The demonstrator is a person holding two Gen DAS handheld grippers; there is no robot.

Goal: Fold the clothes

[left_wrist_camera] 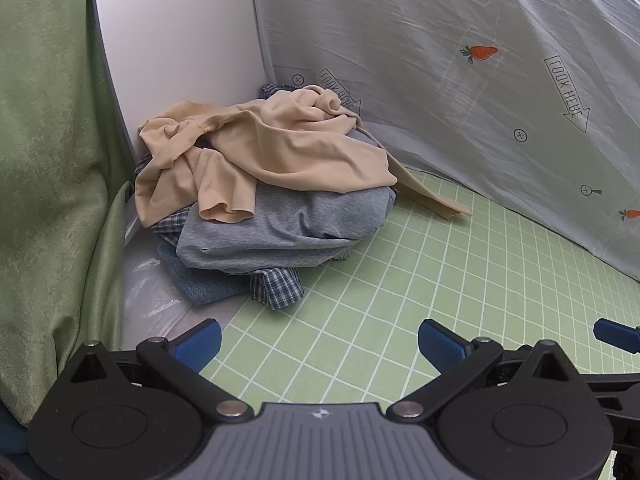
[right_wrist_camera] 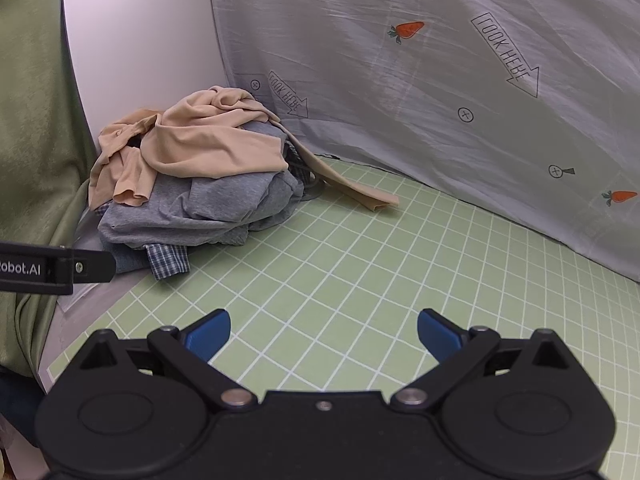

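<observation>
The grey bedsheet-like cloth backdrop [left_wrist_camera: 460,92] hanging behind the heap of crumpled clothes [left_wrist_camera: 256,200] carries the clearest writing: outlined arrows printed with "LOOK HERE", set upside down, among small orange carrots and circled crosses. In the right wrist view, a black bar reaching in from the far side of the heap's left flank reads "obot.AI", the start of the word cut off by the frame edge. The heap sits in the back corner of the bench, on the pale green cutting mat with a white grid [left_wrist_camera: 420,280], where the backdrop meets a plain white panel [left_wrist_camera: 172,40]. Its top layer is a beige soft-knit garment [left_wrist_camera: 272,144], one long strip of which trails off the heap onto the mat toward the backdrop; beneath it lies a grey jersey garment [left_wrist_camera: 280,228], and a blue-and-white checked shirt [left_wrist_camera: 276,284] and a piece of blue denim poke out at the heap's near foot. A green velvety curtain [left_wrist_camera: 48,160] hangs to the left of the heap, and clear crinkled plastic lies on the grey surface beside it. The left tool [left_wrist_camera: 320,340] hovers low over the mat, well short of the heap, its blue-padded jaws spread wide and empty. The right tool [right_wrist_camera: 324,332] hangs likewise, jaws apart, gripping nothing.
</observation>
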